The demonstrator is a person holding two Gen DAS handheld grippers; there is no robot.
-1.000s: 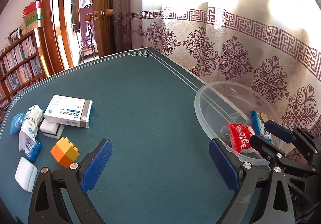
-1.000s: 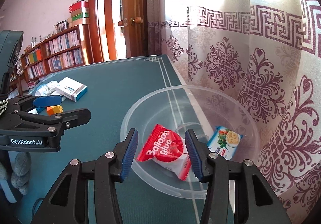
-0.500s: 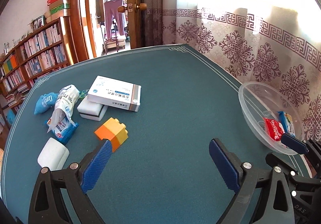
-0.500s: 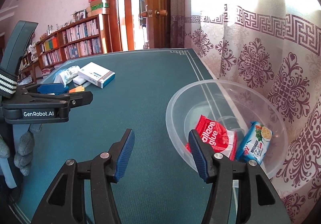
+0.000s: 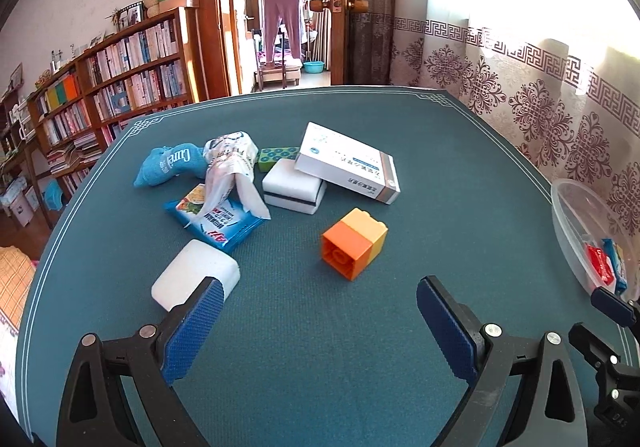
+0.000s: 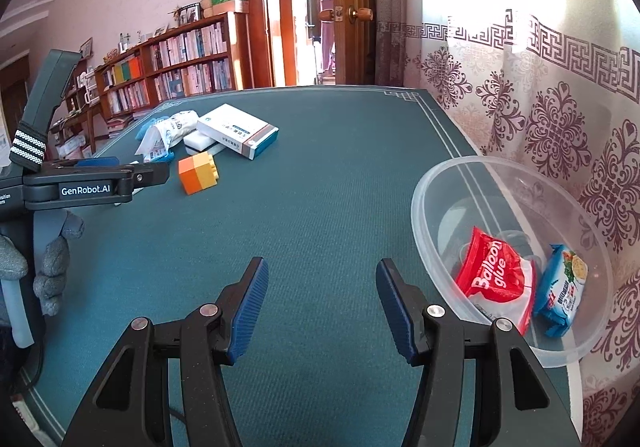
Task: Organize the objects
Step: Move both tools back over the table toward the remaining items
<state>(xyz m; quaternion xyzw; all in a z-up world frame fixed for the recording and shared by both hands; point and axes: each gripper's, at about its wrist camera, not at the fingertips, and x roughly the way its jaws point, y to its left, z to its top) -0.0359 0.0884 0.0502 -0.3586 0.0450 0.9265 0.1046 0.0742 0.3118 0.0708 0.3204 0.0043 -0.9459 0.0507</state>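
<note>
— What did the left gripper (image 5: 316, 321) have in it?

— Nothing. Its blue pads were spread wide above the green table mat (image 5: 320, 375). The left pad covered a corner of a white sponge (image 5: 192, 277), so that sponge's near edge was hidden.

— And the right gripper (image 6: 318, 305)?

— Spread as well, and empty, just left of the clear bowl (image 6: 444, 183). Its right finger overlapped the bowl's near rim.

— What was in the bowl?

— A red glue packet (image 6: 494, 273) and a blue biscuit packet (image 6: 562, 293), side by side, both leaning with their long sides running up and away from the camera. In the left view the bowl was cut off at the frame's edge.

— And the pile?

— Nearest the left gripper sat an orange and yellow toy block (image 5: 354, 243), tipped so its open underside faced the camera and its studs pointed away to the right. Beyond it lay a blue snack bag (image 5: 224, 225) under a crumpled white wrapper (image 5: 230, 171), then a second white sponge (image 5: 294, 189) with a medicine box (image 5: 346, 163) resting tilted on it, its long axis running from far left to near right. Behind those, a blue pouch (image 5: 170, 165) and what looked like a green block (image 5: 276, 157), mostly hidden.
</note>
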